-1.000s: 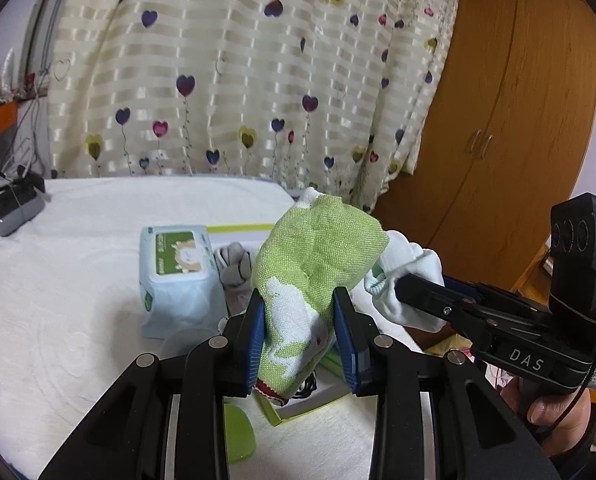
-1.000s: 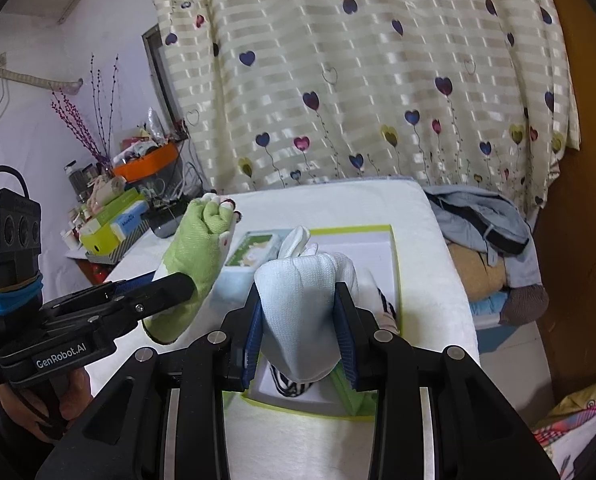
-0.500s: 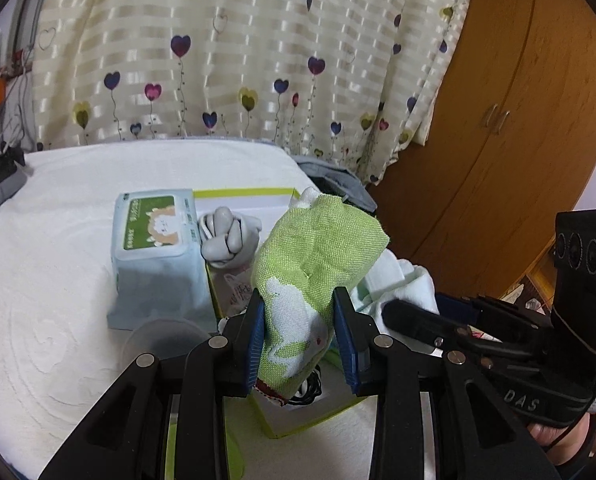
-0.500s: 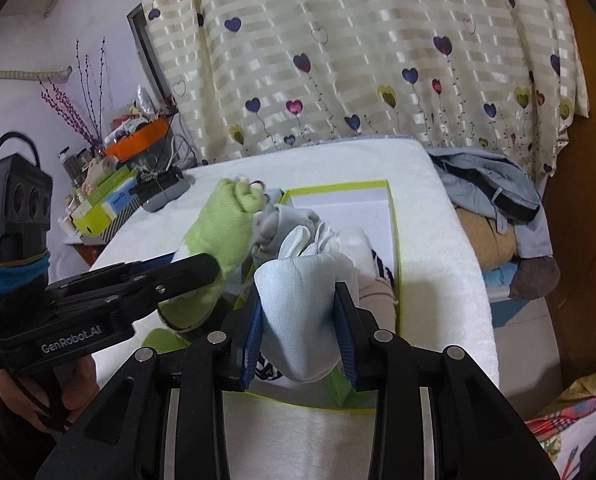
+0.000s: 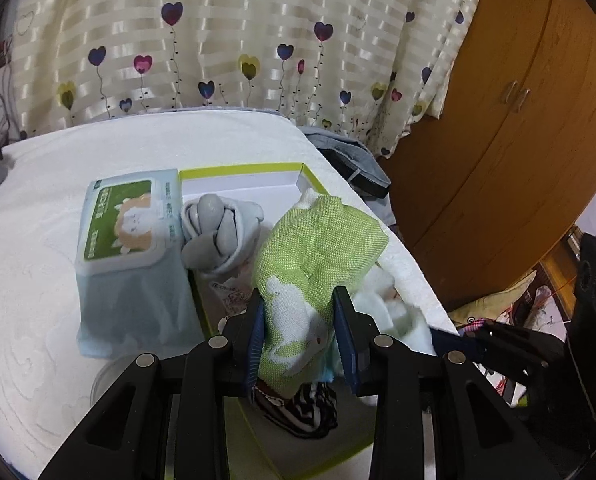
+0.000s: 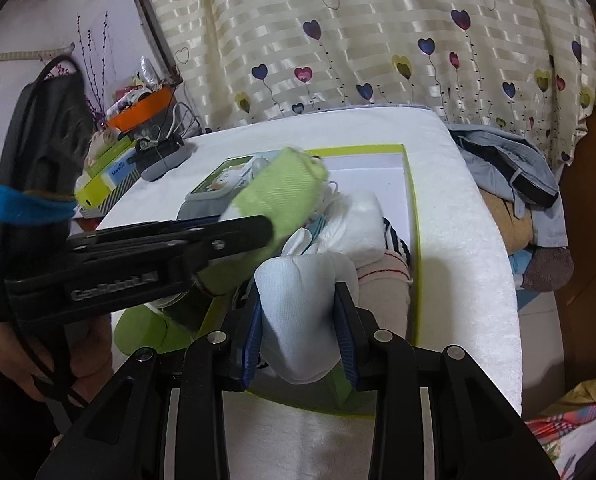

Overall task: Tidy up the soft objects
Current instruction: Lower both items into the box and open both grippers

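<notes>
- Two grippers each pinch a rolled sock: left gripper [image 5: 300, 334] squeezes the green sock [image 5: 318, 248], right gripper [image 6: 301, 340] the white sock [image 6: 304, 300].
- The green-edged box [image 6: 412, 216] lies right below both.

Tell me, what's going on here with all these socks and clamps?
A person is sorting rolled socks into a green-edged box on a white-covered table. The left tongs grip a green sock bundle, and the right tongs grip a white sock bundle. Both bundles hang over the box, where a grey sock ball and a striped sock already lie. A wipes pack sits beside it.
</notes>
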### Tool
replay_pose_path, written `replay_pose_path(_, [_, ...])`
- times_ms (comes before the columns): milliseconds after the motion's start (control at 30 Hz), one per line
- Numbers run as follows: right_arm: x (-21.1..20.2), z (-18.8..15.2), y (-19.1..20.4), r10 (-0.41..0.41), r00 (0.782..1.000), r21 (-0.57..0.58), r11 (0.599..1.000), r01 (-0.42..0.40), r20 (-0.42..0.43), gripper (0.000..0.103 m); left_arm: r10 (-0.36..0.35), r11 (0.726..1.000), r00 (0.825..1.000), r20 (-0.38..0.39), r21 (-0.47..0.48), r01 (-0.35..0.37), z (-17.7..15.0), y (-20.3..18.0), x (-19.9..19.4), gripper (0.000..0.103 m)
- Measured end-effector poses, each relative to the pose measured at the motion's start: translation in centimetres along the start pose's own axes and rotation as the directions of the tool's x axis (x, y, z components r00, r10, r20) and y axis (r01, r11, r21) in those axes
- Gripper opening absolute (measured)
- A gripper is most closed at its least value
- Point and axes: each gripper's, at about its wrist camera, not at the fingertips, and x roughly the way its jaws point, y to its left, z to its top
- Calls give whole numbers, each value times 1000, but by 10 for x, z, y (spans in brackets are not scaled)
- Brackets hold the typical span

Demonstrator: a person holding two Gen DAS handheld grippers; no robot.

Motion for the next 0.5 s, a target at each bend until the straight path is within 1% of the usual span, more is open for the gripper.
replay_pose_path(100, [2, -3, 12, -9, 1000, -53, 999, 8, -19, 34, -7, 1000, 1000, -1, -1, 7, 5, 3, 2, 31])
replay_pose_path(200, [6, -11, 18, -13, 999, -85, 996, 9, -47, 34, -8, 1000, 1000, -23, -2, 8, 5, 4, 7, 31])
replay_pose_path(300, [11, -17, 22, -5, 997, -113, 994, -4, -71, 34, -11, 1000, 999, -46, 18, 12, -1, 0, 12, 33])
replay_pose_path(500, [17, -16, 19, -7, 997, -94, 996, 0, -76, 36, -10, 999, 999, -48, 36, 11, 0, -5, 12, 38])
